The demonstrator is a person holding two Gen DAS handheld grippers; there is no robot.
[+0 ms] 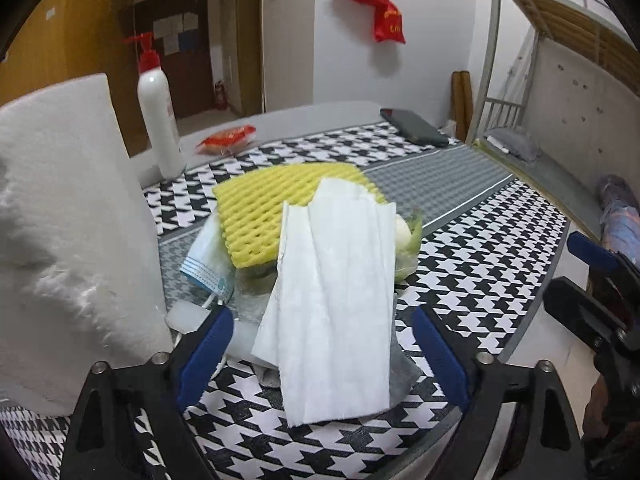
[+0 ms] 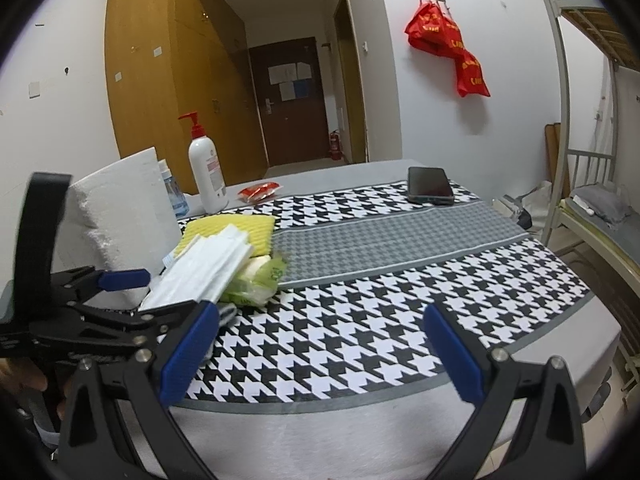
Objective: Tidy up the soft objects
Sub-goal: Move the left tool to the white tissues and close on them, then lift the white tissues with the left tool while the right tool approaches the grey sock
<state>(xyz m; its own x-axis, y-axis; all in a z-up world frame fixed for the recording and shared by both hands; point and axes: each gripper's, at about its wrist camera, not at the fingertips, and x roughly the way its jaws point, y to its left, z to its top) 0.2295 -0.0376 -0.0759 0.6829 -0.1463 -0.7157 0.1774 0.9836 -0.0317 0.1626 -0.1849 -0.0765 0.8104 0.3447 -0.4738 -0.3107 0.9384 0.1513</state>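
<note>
While lying limp atop the yellow foam net (image 1: 256, 216) on the worktop (image 1: 480, 264), folded tissue (image 1: 332, 312): light, floppy, tearable. Best pinched at near edge. Left gripper (image 1: 322, 354) and right gripper (image 2: 320, 350) jaws spread, empty.

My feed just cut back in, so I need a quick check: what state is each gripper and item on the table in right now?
Left gripper: open, empty, astride the tissue.
Right gripper: open, empty, over bare cloth.
White folded paper tissue: loose on top of the pile.
Yellow foam mesh sleeve: flat, partly under the tissue.
White foam block: upright.
White pump bottle with red pump: upright.
Dark phone: screen off.
</note>
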